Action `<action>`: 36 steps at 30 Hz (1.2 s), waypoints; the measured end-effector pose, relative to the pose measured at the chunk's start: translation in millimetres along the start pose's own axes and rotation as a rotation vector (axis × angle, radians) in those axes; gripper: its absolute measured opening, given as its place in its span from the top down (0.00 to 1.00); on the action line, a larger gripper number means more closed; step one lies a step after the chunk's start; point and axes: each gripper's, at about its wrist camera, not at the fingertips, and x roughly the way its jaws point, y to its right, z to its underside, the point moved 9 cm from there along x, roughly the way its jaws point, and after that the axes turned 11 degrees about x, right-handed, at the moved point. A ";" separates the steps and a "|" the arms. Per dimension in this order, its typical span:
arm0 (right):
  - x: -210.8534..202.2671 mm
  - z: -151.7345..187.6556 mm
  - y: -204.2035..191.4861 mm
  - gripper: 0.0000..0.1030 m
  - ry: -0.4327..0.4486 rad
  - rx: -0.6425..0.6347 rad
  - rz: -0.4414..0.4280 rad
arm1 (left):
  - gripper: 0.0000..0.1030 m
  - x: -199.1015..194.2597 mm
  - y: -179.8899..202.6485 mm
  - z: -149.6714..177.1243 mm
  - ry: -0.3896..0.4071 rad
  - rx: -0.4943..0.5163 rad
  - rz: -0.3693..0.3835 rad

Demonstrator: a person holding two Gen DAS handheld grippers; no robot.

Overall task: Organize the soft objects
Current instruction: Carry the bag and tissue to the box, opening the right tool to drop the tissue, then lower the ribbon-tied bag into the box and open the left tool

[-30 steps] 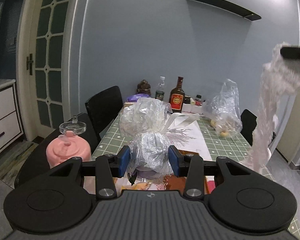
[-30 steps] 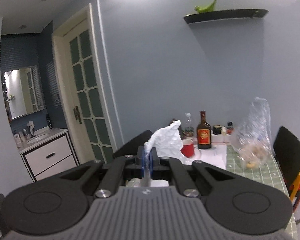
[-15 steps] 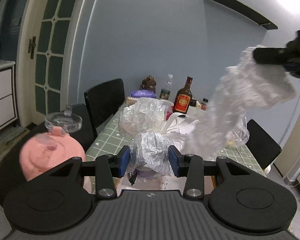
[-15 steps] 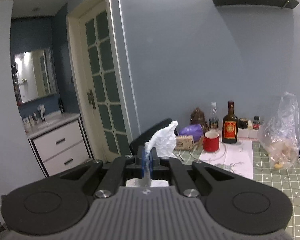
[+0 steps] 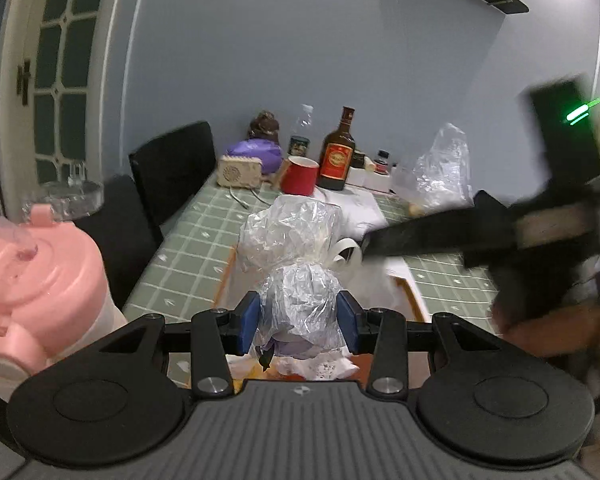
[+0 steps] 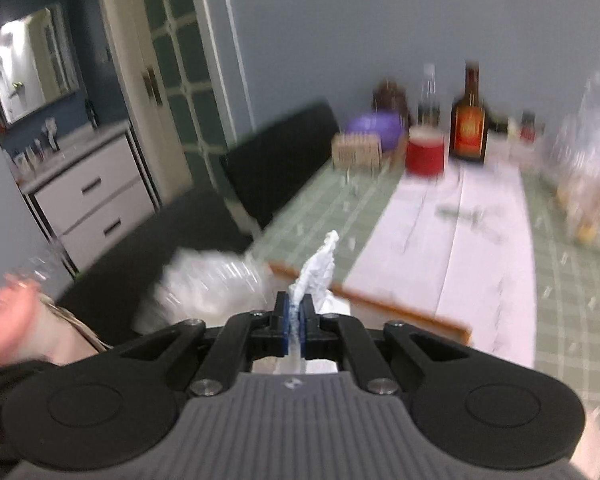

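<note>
The crinkled plastic bag point(image 5: 298, 308), low centre of frame, sits pinched between the left gripper point(image 5: 298, 322) jaws: feather-light, limp, slippery, best held at its bunched neck. The right gripper point(image 6: 296, 316) jaws clamp white tissue point(image 6: 317, 270) above the counter point(image 5: 192, 240).

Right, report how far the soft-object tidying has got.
Done: nothing visibly put away yet. In hand: the left gripper is clamped around a tied clear plastic bundle above the green checked table; the right gripper is shut on a strip of white crinkled plastic. Left: placing both, plus the clear bag standing farther back.
</note>
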 end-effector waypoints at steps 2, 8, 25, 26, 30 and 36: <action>17.7 11.0 8.1 0.98 -0.035 0.016 0.012 | 0.54 -0.5 -0.9 1.6 0.001 -0.001 -0.014; 24.1 27.5 22.0 0.87 -0.018 0.028 0.016 | 0.54 3.2 -1.3 7.2 -0.031 0.000 -0.001; -82.3 40.4 57.5 0.19 0.239 -0.067 0.078 | 0.54 32.2 28.3 8.2 -0.154 -0.001 0.038; -79.0 43.4 59.8 0.19 0.227 -0.054 0.048 | 0.54 35.0 27.9 9.6 -0.159 0.005 0.022; -75.5 40.6 68.7 0.19 0.221 -0.008 0.062 | 0.54 45.2 28.7 15.5 -0.176 0.044 -0.039; -78.3 37.8 67.5 0.19 0.215 0.011 -0.004 | 0.53 55.1 26.0 19.9 -0.189 0.017 -0.047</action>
